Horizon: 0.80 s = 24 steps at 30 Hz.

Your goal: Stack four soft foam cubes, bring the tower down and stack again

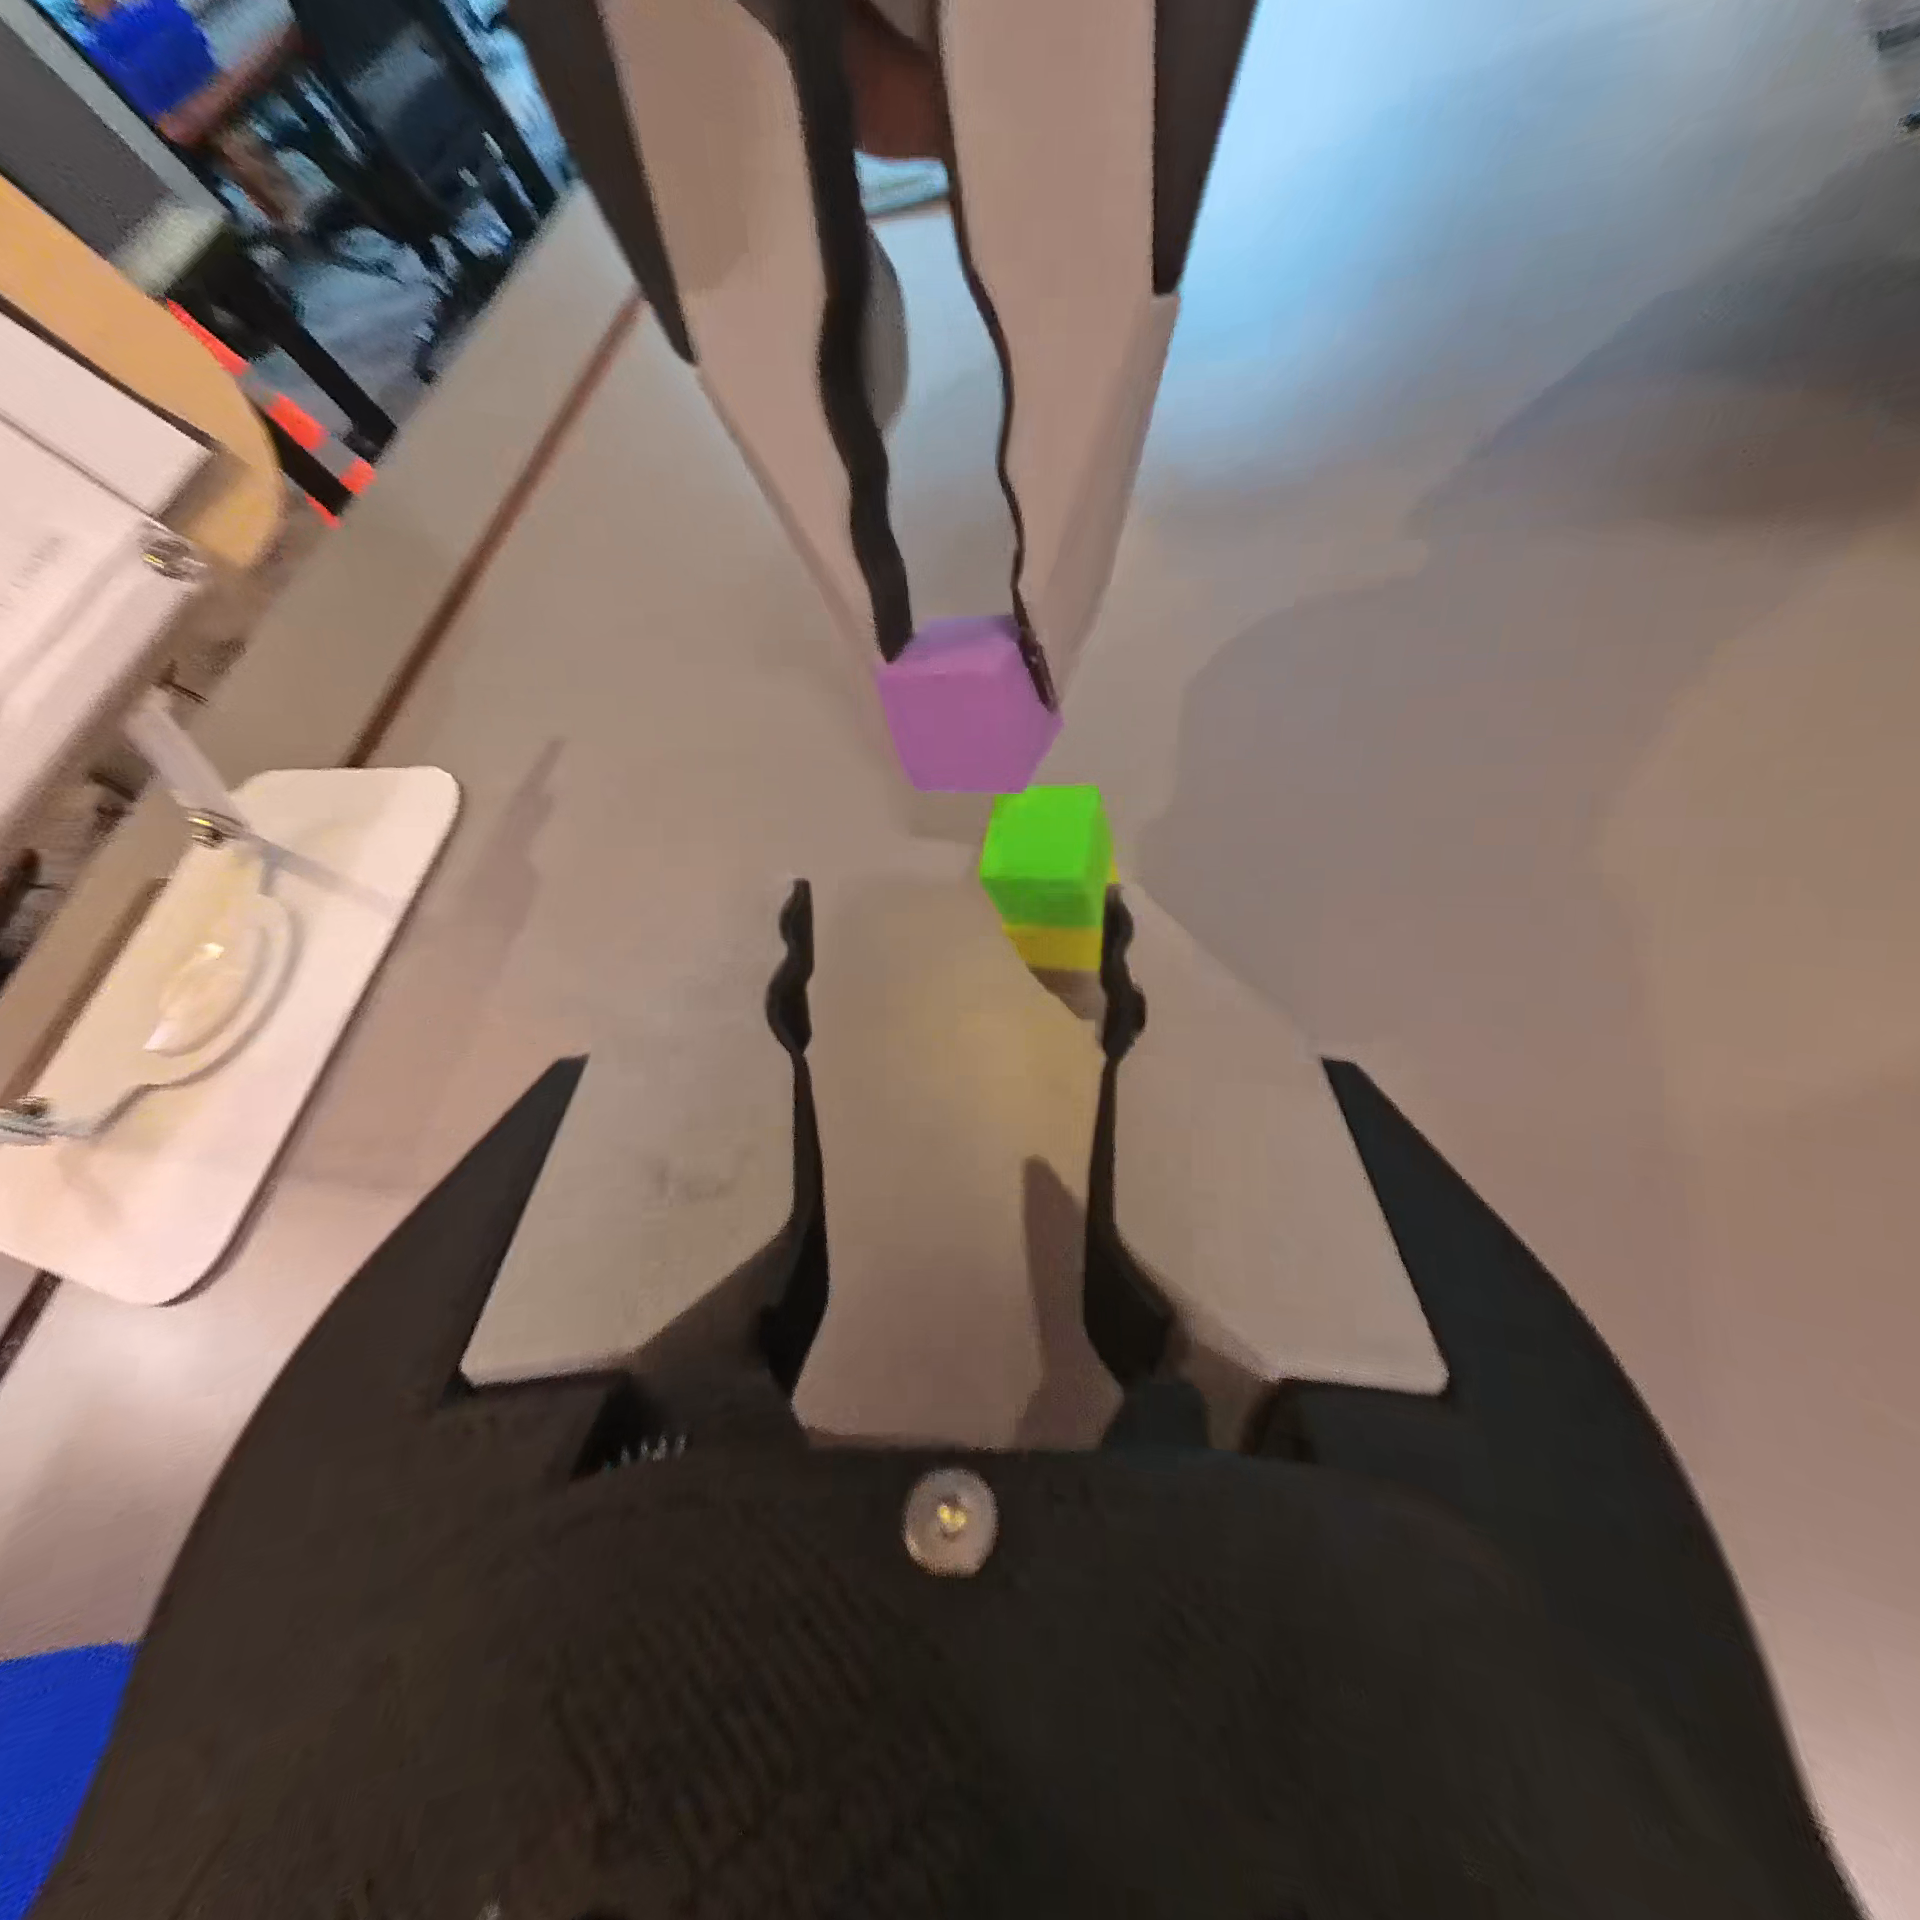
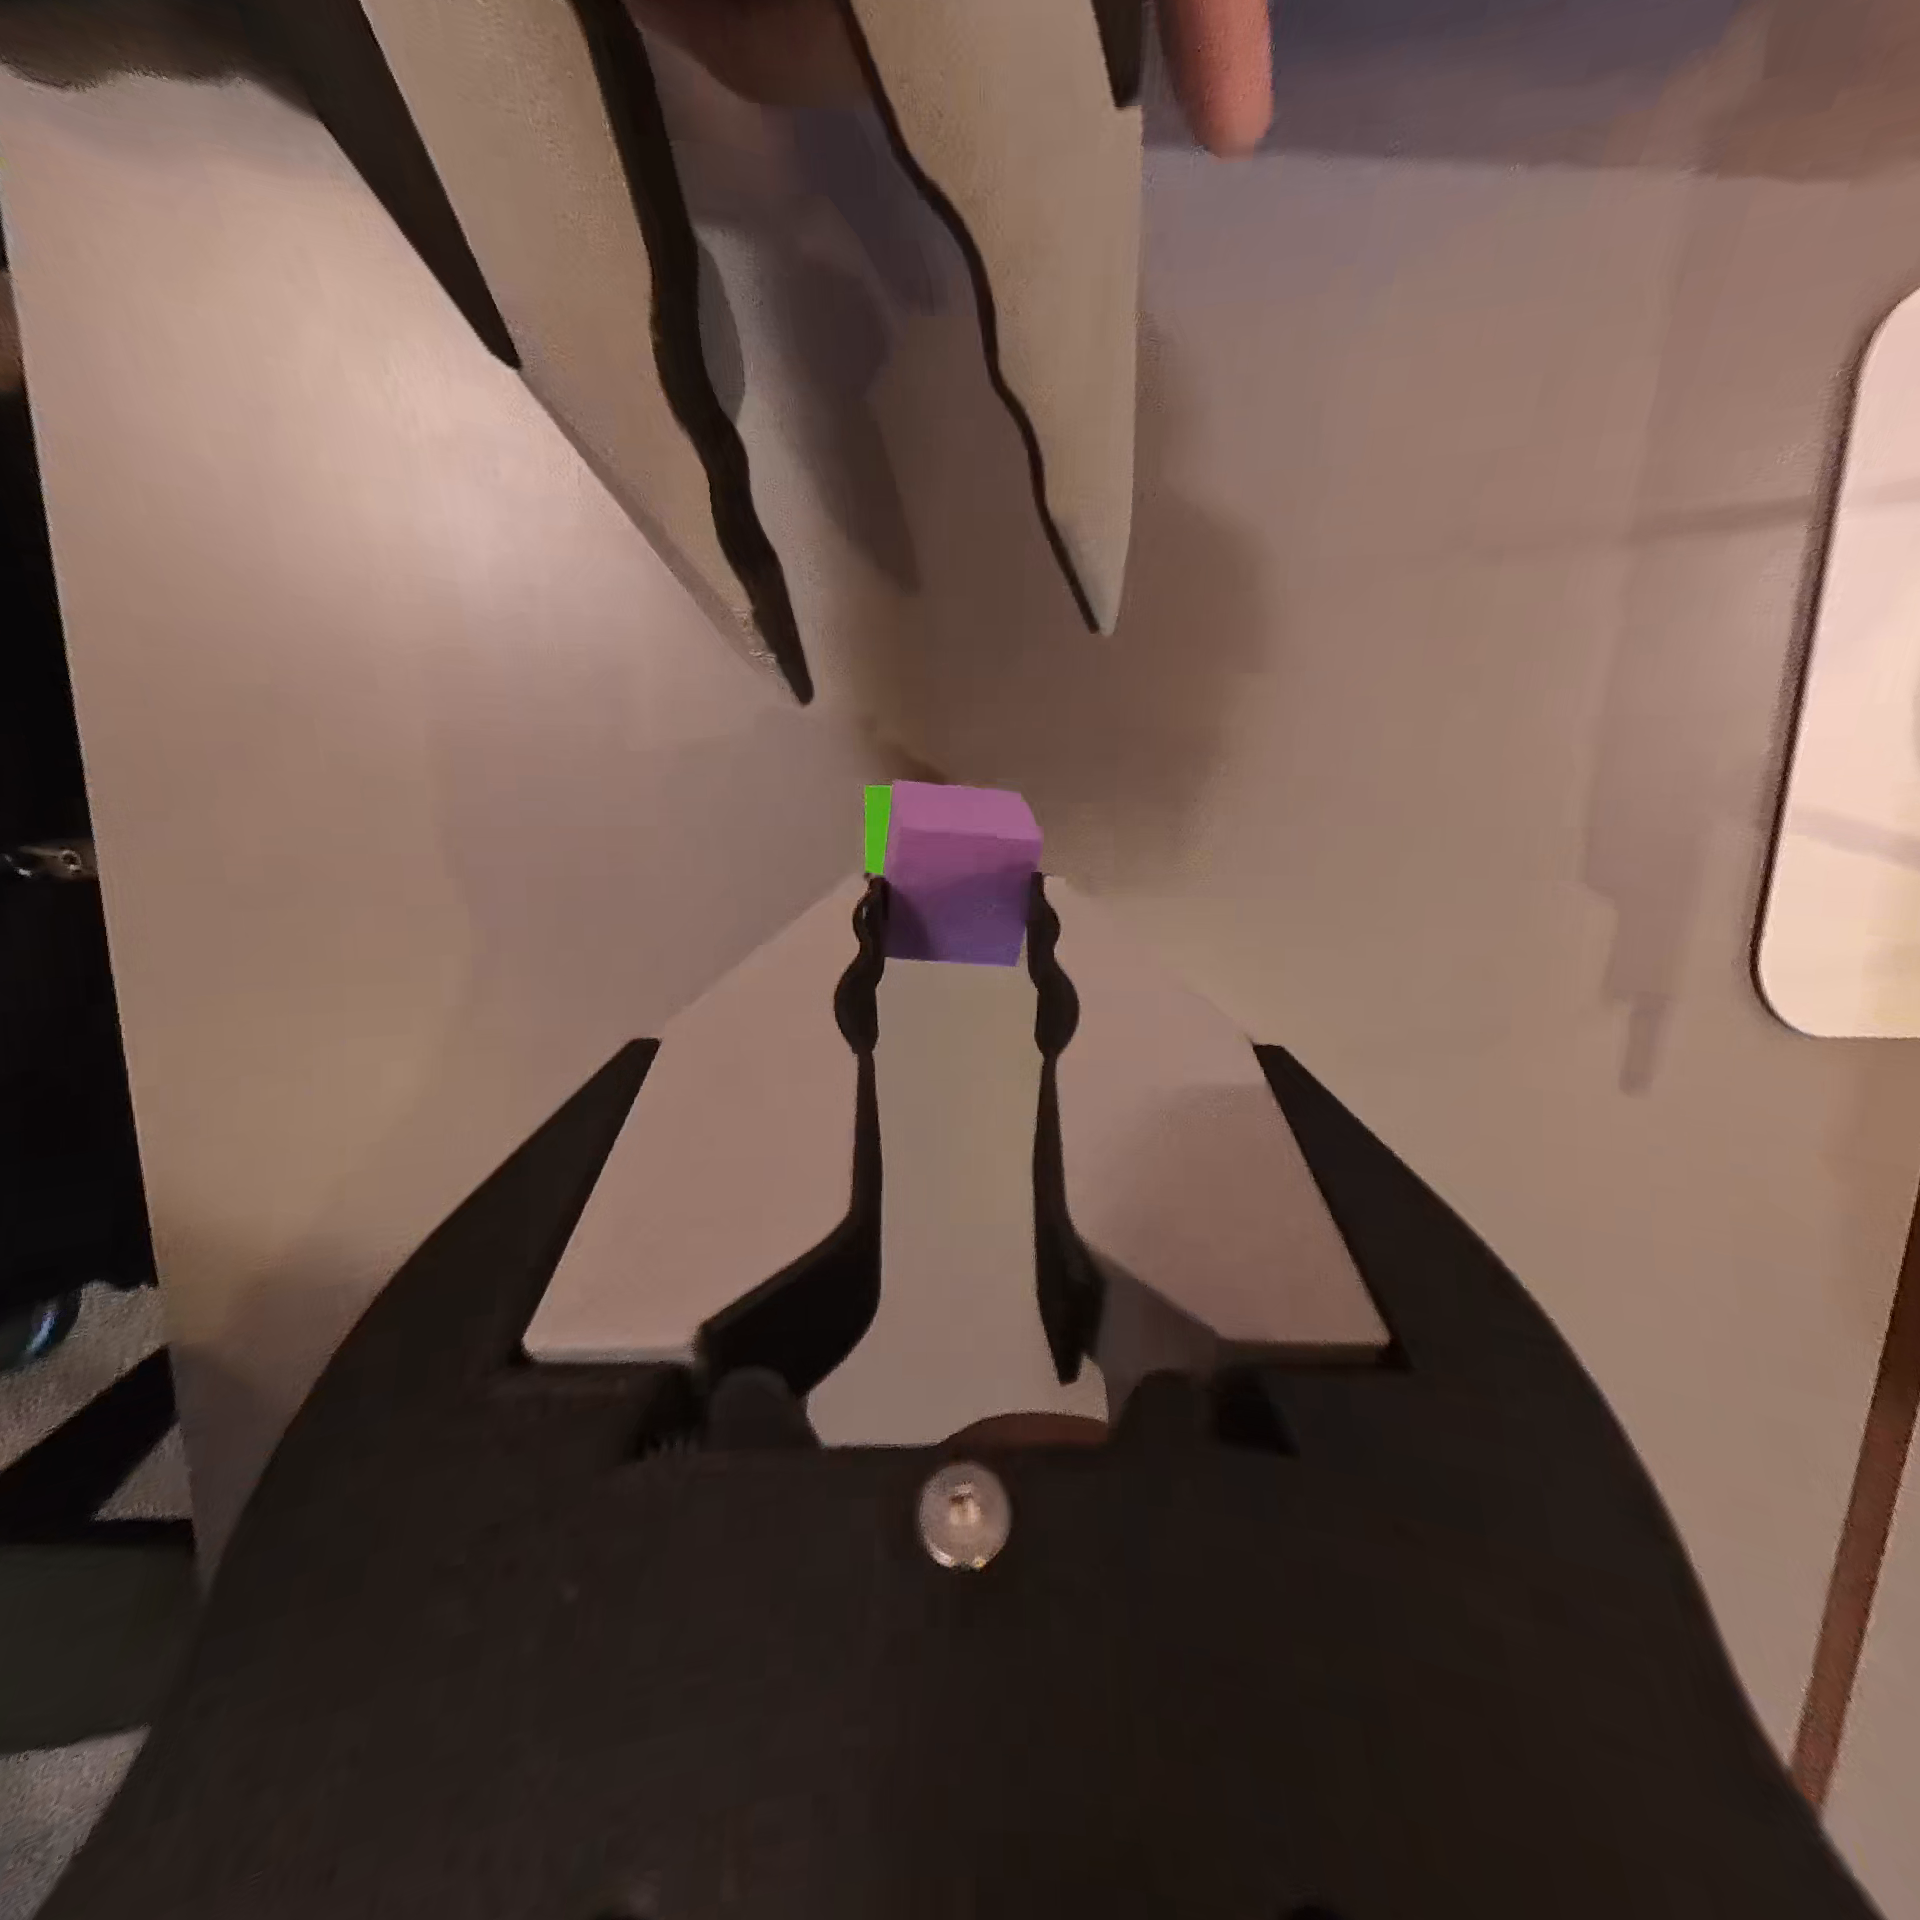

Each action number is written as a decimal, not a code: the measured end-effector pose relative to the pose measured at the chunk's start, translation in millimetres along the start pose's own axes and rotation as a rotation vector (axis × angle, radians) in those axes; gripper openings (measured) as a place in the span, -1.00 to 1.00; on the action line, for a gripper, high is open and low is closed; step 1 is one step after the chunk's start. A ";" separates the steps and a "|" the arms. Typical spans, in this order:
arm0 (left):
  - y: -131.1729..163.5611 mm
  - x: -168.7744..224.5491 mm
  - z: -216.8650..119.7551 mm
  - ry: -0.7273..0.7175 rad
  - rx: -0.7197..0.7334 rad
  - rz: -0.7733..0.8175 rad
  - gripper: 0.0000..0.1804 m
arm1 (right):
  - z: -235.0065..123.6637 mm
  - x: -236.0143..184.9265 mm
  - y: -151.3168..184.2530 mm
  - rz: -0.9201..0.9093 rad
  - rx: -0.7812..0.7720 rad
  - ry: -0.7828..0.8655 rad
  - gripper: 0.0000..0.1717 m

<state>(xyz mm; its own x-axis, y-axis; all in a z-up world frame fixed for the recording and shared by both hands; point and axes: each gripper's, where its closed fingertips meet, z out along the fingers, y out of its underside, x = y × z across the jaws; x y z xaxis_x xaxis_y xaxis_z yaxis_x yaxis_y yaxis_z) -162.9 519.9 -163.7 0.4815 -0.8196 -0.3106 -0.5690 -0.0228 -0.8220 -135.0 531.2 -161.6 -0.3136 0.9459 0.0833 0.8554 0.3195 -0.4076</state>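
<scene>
A pale table (image 1: pixel 1455 935) fills most of both views, with a brown strip along one edge; toward its left side in the left wrist view lies a white board (image 1: pixel 343 862) with rounded corners and a clear plastic piece resting on it; the same board shows at the right edge of the right wrist view. The left gripper (image 1: pixel 956 914) hovers low over the table with its jaws spread wide and nothing between them; its right fingertip stands just beside a short stack. The right gripper (image 2: pixel 954 909) reaches in from the opposite side with its jaws clenched on a purple cube (image 2: pixel 961 873), both pads pressed against its sides; the cube is tilted and held in the air just above the stack, slightly off to one side of it. The stack is a green cube (image 1: pixel 1047 854) sitting on a yellow cube (image 1: pixel 1055 943), which rests on the table; blur hides whether anything lies under it.
</scene>
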 end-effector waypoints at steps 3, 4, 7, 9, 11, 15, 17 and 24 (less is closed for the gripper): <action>14.8 8.9 5.9 0.046 -0.080 -0.006 -0.28 | 7.1 -3.6 -0.6 -0.030 -0.057 -0.014 -0.72; 18.0 11.2 7.8 0.057 -0.102 -0.010 -0.24 | 8.9 -4.4 -1.0 -0.035 -0.067 -0.017 -0.72; 25.6 15.8 11.7 0.074 -0.149 -0.007 -0.21 | 13.3 -6.5 -0.1 -0.040 -0.096 -0.036 -0.72; 28.6 15.5 12.9 0.072 -0.165 -0.007 -0.21 | 16.0 -7.4 1.7 -0.049 -0.124 -0.043 -0.72; 29.5 15.2 13.2 0.074 -0.166 -0.014 -0.21 | 18.3 -8.6 4.8 -0.059 -0.162 -0.052 -0.72; 30.6 12.4 13.5 0.061 -0.168 -0.015 -0.21 | 20.8 -7.8 4.7 -0.058 -0.197 -0.059 -0.72; 31.1 12.9 13.5 0.064 -0.171 -0.017 -0.21 | 21.8 -9.0 4.5 -0.063 -0.205 -0.068 -0.71; 33.9 14.8 14.5 0.076 -0.183 -0.019 -0.21 | 23.4 -6.4 7.8 -0.081 -0.243 -0.067 -0.71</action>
<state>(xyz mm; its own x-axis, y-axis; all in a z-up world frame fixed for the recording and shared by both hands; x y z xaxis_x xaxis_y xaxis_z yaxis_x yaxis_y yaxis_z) -165.4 515.2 -203.1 0.4455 -0.8587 -0.2532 -0.6756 -0.1369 -0.7244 -135.9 526.3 -186.5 -0.4047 0.9134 0.0426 0.8978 0.4058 -0.1710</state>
